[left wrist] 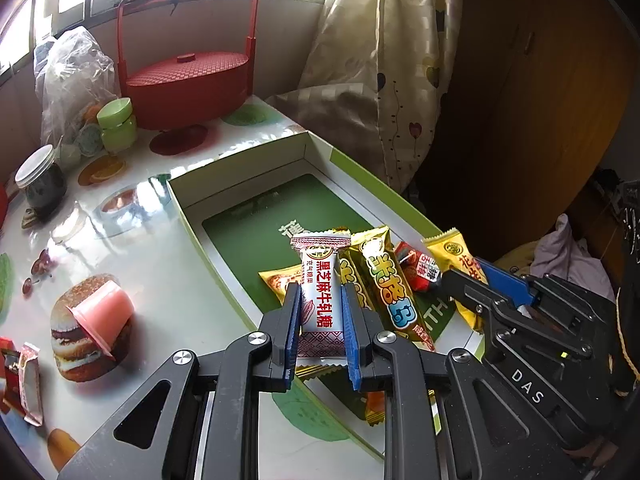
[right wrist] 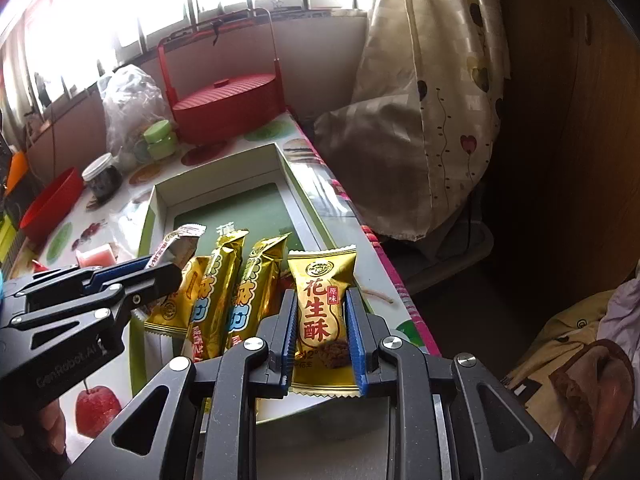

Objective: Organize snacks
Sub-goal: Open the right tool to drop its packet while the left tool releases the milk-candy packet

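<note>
My left gripper (left wrist: pixel 320 300) is shut on a white and red nougat candy (left wrist: pixel 320 288), held upright over the near end of the green-rimmed open box (left wrist: pixel 192 220). In the right wrist view that same left gripper (right wrist: pixel 160 268) comes in from the left with the candy (right wrist: pixel 176 244) sticking out. My right gripper (right wrist: pixel 322 308) is shut on a gold peanut-crisp packet (right wrist: pixel 322 300), held above the box's near right corner. Gold rice-bar packets (left wrist: pixel 384 280) (right wrist: pixel 220 292) and a small red candy (left wrist: pixel 418 268) lie in the box. The right gripper (left wrist: pixel 472 280) shows at the right of the left wrist view.
A pink jelly cup (left wrist: pixel 104 312) and red wrappers (left wrist: pixel 24 376) lie on the patterned table at the left. Behind the box stand a red lidded basket (left wrist: pixel 188 80), a green jar (left wrist: pixel 118 124), a dark jar (left wrist: pixel 42 184) and a plastic bag (left wrist: pixel 72 76). A curtain (right wrist: pixel 432 120) hangs beyond the table's right edge.
</note>
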A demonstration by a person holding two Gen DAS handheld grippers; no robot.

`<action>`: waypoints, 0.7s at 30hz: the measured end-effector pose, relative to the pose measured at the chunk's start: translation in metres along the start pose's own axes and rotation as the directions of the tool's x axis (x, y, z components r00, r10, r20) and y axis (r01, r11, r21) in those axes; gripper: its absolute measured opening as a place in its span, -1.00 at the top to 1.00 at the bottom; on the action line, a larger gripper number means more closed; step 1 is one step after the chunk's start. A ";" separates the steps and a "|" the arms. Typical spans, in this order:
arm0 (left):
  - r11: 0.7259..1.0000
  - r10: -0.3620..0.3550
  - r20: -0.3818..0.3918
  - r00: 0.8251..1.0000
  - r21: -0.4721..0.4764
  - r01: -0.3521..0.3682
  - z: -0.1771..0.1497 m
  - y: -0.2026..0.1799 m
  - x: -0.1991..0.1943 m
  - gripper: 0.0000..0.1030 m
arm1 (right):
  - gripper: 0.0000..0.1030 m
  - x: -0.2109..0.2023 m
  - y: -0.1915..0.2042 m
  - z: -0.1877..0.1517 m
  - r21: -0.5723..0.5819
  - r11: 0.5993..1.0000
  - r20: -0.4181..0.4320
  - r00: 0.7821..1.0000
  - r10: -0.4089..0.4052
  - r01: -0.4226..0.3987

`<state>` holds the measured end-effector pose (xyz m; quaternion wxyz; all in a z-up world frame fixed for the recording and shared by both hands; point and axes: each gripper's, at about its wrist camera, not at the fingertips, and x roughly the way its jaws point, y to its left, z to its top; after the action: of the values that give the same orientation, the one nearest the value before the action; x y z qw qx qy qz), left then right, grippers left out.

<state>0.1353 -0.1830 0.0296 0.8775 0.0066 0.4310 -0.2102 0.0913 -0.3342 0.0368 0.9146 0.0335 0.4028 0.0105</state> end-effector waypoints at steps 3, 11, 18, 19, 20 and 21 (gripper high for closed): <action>1.000 -0.001 -0.005 1.000 -0.002 0.001 -0.001 -0.001 0.002 0.60 | 0.57 0.001 -0.001 0.000 0.005 1.000 0.004 1.000 0.004 -0.004; 1.000 0.002 -0.017 1.000 0.001 -0.002 -0.002 -0.001 0.007 0.60 | 0.57 0.005 0.000 -0.001 0.002 1.000 -0.009 1.000 0.021 -0.021; 1.000 0.004 -0.018 1.000 0.004 -0.004 -0.003 -0.002 0.007 0.57 | 0.48 0.004 0.001 0.000 -0.004 1.000 0.003 1.000 0.023 -0.023; 1.000 0.004 -0.018 1.000 0.003 -0.004 -0.003 -0.002 0.008 0.57 | 0.46 0.004 0.002 0.000 -0.005 1.000 0.002 1.000 0.021 -0.021; 1.000 0.006 -0.018 1.000 0.002 -0.006 -0.003 -0.002 0.007 0.55 | 0.45 0.004 0.002 -0.001 -0.006 1.000 0.002 1.000 0.020 -0.020; 1.000 0.008 -0.017 1.000 0.001 -0.008 -0.002 -0.003 0.007 0.47 | 0.44 0.004 0.002 -0.001 -0.007 1.000 0.003 1.000 0.022 -0.022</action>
<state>0.1363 -0.1873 0.0233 0.8746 0.0107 0.4384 -0.2068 0.0937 -0.3316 0.0336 0.9151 0.0349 0.4012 0.0218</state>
